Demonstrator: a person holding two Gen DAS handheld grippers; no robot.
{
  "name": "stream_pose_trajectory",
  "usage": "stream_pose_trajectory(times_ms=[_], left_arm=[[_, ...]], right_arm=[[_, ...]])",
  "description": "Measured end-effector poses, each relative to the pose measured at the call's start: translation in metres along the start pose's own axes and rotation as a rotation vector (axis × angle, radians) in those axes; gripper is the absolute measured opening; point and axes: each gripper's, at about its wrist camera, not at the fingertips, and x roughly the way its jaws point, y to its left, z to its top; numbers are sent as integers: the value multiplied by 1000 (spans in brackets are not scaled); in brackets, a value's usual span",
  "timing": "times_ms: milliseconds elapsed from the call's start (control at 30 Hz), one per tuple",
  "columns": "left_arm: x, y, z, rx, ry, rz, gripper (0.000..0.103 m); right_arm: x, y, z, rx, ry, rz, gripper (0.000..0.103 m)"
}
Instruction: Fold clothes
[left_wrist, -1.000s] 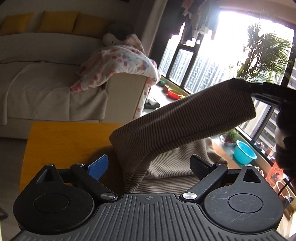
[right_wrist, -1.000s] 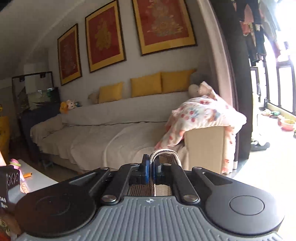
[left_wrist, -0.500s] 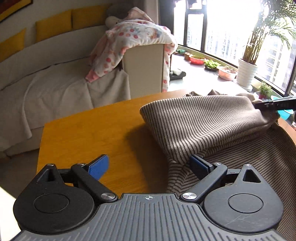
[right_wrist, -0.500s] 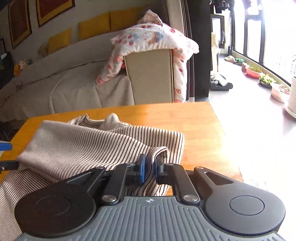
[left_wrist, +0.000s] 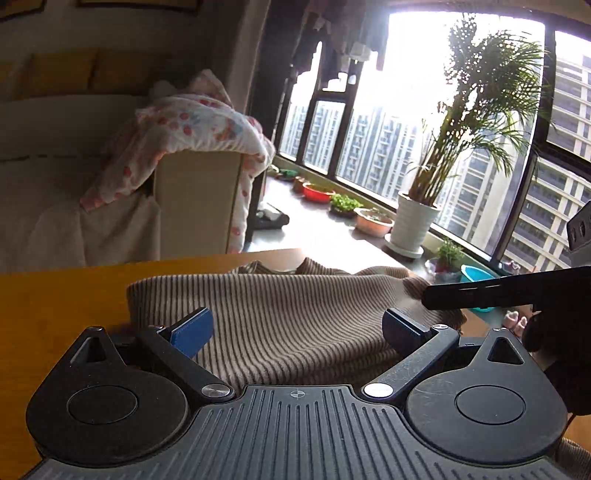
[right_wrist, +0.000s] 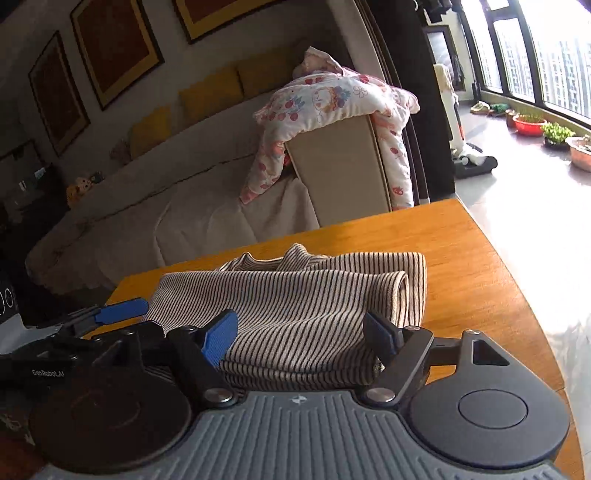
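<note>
A brown and cream striped garment (left_wrist: 280, 314) lies folded over itself on the wooden table (left_wrist: 62, 302). It also shows in the right wrist view (right_wrist: 306, 306), with a rolled fold at its right edge. My left gripper (left_wrist: 295, 328) is open and empty, its blue pads just above the near side of the cloth. My right gripper (right_wrist: 303, 336) is open and empty over the near edge of the cloth. The right gripper shows as a dark bar at the right of the left wrist view (left_wrist: 498, 290). The left gripper's blue finger (right_wrist: 122, 310) shows at the left of the right wrist view.
A sofa with a floral blanket (right_wrist: 332, 99) over its arm stands behind the table (right_wrist: 461, 258). A potted palm (left_wrist: 417, 221) and bowls line the window ledge. The table's right edge (right_wrist: 535, 314) drops to a bright floor.
The right gripper let go of the striped cloth and opened. The lifted fold came down and now lies flat on the garment. The left gripper stayed open.
</note>
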Motion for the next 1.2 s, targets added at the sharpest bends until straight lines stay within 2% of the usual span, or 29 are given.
stream_pose_trajectory(times_ms=[33, 100, 133, 167, 233, 333, 467, 533, 633, 700, 767, 900, 967, 1033, 1200], left_arm=[[1, 8, -3, -40, 26, 24, 98], [-6, 26, -2, -137, 6, 73, 98], [-7, 35, -3, -151, 24, 127, 98], [-9, 45, -3, -197, 45, 149, 98], [-12, 60, -5, -275, 48, 160, 98], [-16, 64, -4, -285, 40, 179, 98], [-27, 47, 0, -157, 17, 212, 98], [-39, 34, 3, -75, -11, 160, 98], [-48, 14, 7, -27, -28, 34, 102], [-45, 2, 8, -4, -29, -29, 103], [-32, -6, 2, 36, -19, 3, 103], [-13, 1, -13, 35, 55, 86, 103], [-17, 12, -11, -33, 35, 103, 103], [-16, 20, -8, -61, 70, 122, 103], [-17, 54, 14, -253, 155, 41, 103]], right_arm=[[5, -3, -4, 10, 7, 1, 76], [15, 3, -4, -71, -1, -26, 76], [22, 8, -3, -112, -1, -45, 76], [30, 12, -1, -145, 2, -63, 76], [40, 18, 0, -194, 8, -87, 76], [43, 26, 0, -254, 27, -109, 76], [28, 32, -4, -354, 64, -164, 77], [9, 30, -5, -352, 59, -189, 77], [-18, 27, -9, -330, 53, -199, 77], [-21, 31, -21, -400, 64, -265, 75], [-18, 32, -37, -490, 103, -349, 70], [-26, 27, -58, -589, 73, -403, 71], [-29, 26, -54, -565, 79, -385, 71], [-22, 12, -39, -474, 95, -334, 71], [-5, -24, -2, -245, 131, -207, 71]])
